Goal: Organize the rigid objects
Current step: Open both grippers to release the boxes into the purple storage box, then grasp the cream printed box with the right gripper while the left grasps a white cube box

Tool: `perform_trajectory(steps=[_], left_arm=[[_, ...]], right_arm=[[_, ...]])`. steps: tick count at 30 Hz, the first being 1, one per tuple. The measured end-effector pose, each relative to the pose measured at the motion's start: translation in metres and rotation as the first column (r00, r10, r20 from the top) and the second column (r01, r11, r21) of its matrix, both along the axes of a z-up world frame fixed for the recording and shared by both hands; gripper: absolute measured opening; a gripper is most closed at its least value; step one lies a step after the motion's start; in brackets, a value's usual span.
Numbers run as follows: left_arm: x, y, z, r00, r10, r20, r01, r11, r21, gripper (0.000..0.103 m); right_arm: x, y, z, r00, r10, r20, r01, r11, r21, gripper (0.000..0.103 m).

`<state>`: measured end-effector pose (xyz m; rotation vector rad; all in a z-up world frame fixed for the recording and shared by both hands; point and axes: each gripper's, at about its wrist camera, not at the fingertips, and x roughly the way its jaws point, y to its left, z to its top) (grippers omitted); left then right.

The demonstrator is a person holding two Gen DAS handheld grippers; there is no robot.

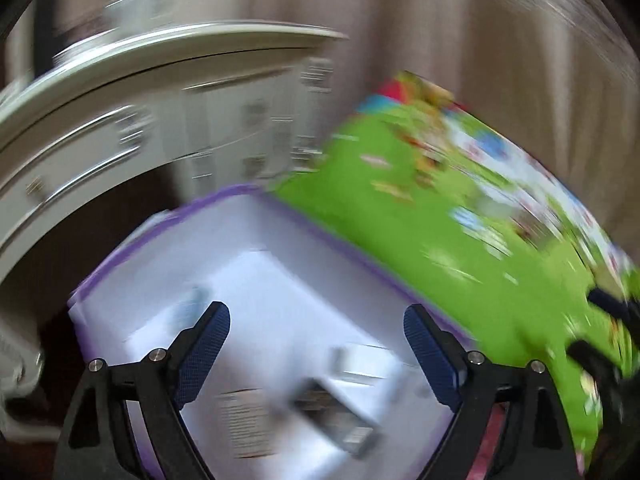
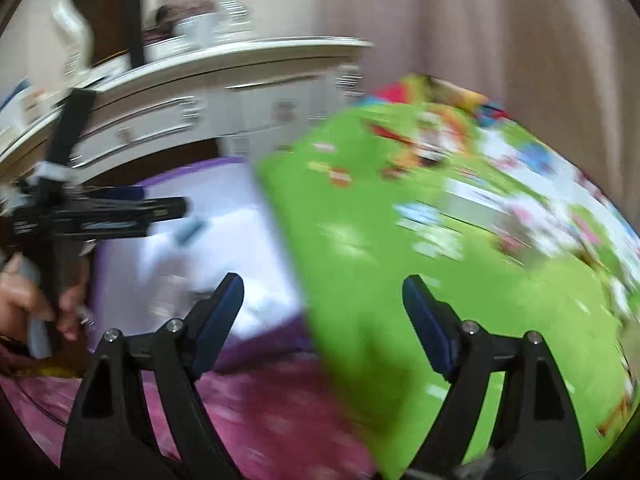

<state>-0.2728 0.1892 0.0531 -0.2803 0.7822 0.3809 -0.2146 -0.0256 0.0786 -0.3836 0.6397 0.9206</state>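
Note:
Both views are motion-blurred. A purple-rimmed white bin (image 1: 256, 240) sits below my left gripper (image 1: 316, 344), which is open and empty above it. Inside the bin lie a dark box (image 1: 340, 420) and a white box with printed text (image 1: 248, 420). A bright green cartoon-printed board (image 1: 460, 240) leans beside the bin on the right. My right gripper (image 2: 322, 320) is open and empty, over the board's left edge (image 2: 360, 280). The bin (image 2: 208, 220) shows left of it, with the left gripper (image 2: 120, 212) over it.
A cream dresser with drawers (image 1: 140, 120) stands behind the bin; it also shows in the right wrist view (image 2: 220, 92) with items on top. Beige curtains (image 2: 500, 32) hang at the back right. A pink patterned cloth (image 2: 260, 412) lies underneath.

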Motion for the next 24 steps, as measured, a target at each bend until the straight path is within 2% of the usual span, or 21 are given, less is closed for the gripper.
perform_trajectory(steps=[2, 4, 7, 8, 9, 10, 12, 13, 14, 15, 18, 20, 22, 24], left_arm=[[0.026, -0.035, -0.003, 0.991, -0.130, -0.037, 0.130, 0.991, -0.004, 0.090], [0.062, -0.082, -0.013, 0.949, -0.303, -0.091, 0.298, 0.953, -0.063, 0.090], [0.099, -0.135, -0.028, 0.885, -0.443, -0.145, 0.427, 0.895, -0.126, 0.090], [0.118, -0.159, -0.034, 0.855, -0.493, -0.160, 0.478, 0.869, -0.127, 0.090], [0.126, -0.172, -0.037, 0.840, -0.517, -0.165, 0.504, 0.856, -0.119, 0.090], [0.143, -0.197, -0.043, 0.812, -0.556, -0.180, 0.549, 0.831, -0.090, 0.090], [0.168, -0.228, -0.053, 0.783, -0.577, -0.233, 0.586, 0.810, -0.037, 0.094], [0.176, -0.242, -0.056, 0.783, -0.569, -0.252, 0.592, 0.806, 0.021, 0.099], [0.182, -0.249, -0.057, 0.779, -0.580, -0.239, 0.603, 0.797, 0.034, 0.102], [0.190, -0.256, -0.060, 0.771, -0.594, -0.228, 0.614, 0.789, 0.019, 0.103], [0.200, -0.262, -0.061, 0.785, -0.585, -0.202, 0.601, 0.799, 0.022, 0.103], [0.198, -0.263, -0.063, 0.784, -0.597, -0.171, 0.611, 0.791, 0.039, 0.103], [0.192, -0.262, -0.063, 0.779, -0.611, -0.139, 0.622, 0.781, 0.055, 0.103], [0.186, -0.260, -0.064, 0.776, -0.621, -0.113, 0.630, 0.774, 0.070, 0.103]], right_arm=[[0.019, -0.036, -0.005, 0.993, -0.115, 0.025, 0.116, 0.993, -0.019, 0.085], [0.042, -0.081, -0.014, 0.969, -0.245, 0.039, 0.247, 0.967, -0.058, 0.086], [0.073, -0.140, -0.026, 0.926, -0.376, 0.010, 0.375, 0.920, -0.112, 0.087], [0.081, -0.160, -0.029, 0.912, -0.410, -0.004, 0.406, 0.905, -0.124, 0.087], [0.094, -0.186, -0.033, 0.890, -0.456, -0.012, 0.450, 0.882, -0.137, 0.087], [0.103, -0.203, -0.034, 0.877, -0.481, -0.008, 0.475, 0.869, -0.142, 0.087], [0.126, -0.242, -0.028, 0.849, -0.527, 0.028, 0.525, 0.838, -0.150, 0.087], [0.138, -0.255, -0.024, 0.843, -0.537, 0.040, 0.536, 0.831, -0.150, 0.087], [0.157, -0.272, -0.018, 0.842, -0.538, 0.043, 0.538, 0.829, -0.156, 0.090], [0.170, -0.281, -0.015, 0.845, -0.532, 0.040, 0.531, 0.831, -0.163, 0.094], [0.231, -0.304, -0.005, 0.876, -0.482, 0.030, 0.476, 0.851, -0.219, 0.096], [0.259, -0.310, -0.004, 0.891, -0.453, 0.030, 0.446, 0.860, -0.248, 0.096], [0.297, -0.312, -0.012, 0.916, -0.400, -0.039, 0.372, 0.880, -0.295, 0.097], [0.321, -0.311, -0.025, 0.923, -0.374, -0.091, 0.321, 0.879, -0.353, 0.097]])
